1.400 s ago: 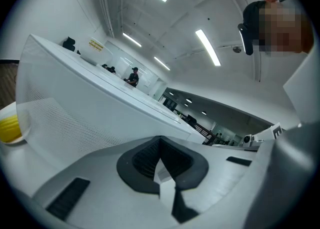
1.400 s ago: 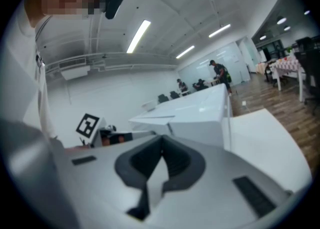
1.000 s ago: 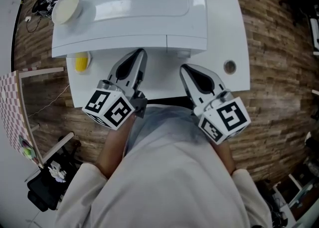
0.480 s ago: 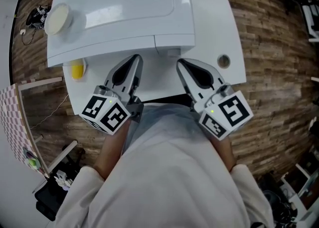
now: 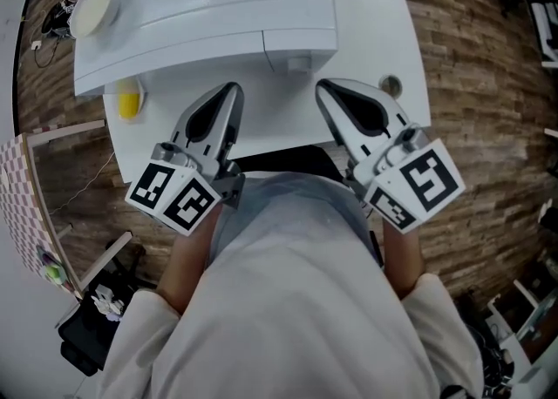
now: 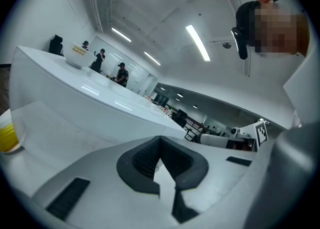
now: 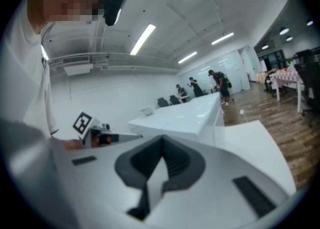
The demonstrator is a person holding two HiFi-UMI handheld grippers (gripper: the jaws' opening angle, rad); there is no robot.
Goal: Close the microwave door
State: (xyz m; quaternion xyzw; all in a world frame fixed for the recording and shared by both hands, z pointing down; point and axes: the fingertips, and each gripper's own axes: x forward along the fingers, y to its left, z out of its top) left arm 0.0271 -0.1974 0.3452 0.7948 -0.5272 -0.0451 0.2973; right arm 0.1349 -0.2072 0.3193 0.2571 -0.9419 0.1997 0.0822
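Note:
A white microwave (image 5: 200, 5) stands on a white table (image 5: 384, 23), seen from above; no door leaf sticks out from its front edge. My left gripper (image 5: 230, 89) and right gripper (image 5: 326, 86) hover side by side just in front of it, close to my body, both shut and holding nothing. The left gripper view has the left gripper (image 6: 160, 139) tilted upward, with the microwave (image 6: 75, 108) passing on the left. From the right gripper (image 7: 161, 140) the microwave (image 7: 185, 113) shows ahead, and the other gripper's marker cube (image 7: 82, 122) sits at the left.
A pale bowl (image 5: 91, 10) rests on the microwave's top at its left. A yellow object (image 5: 128, 101) lies on the table beside the microwave. A round cable hole (image 5: 390, 85) is in the table at right. A checkered panel (image 5: 17, 188) stands on the wooden floor at left.
Both grippers have drawn back from the microwave's front toward my body and spread slightly apart. The microwave sits higher in the head view. Both jaws stay shut.

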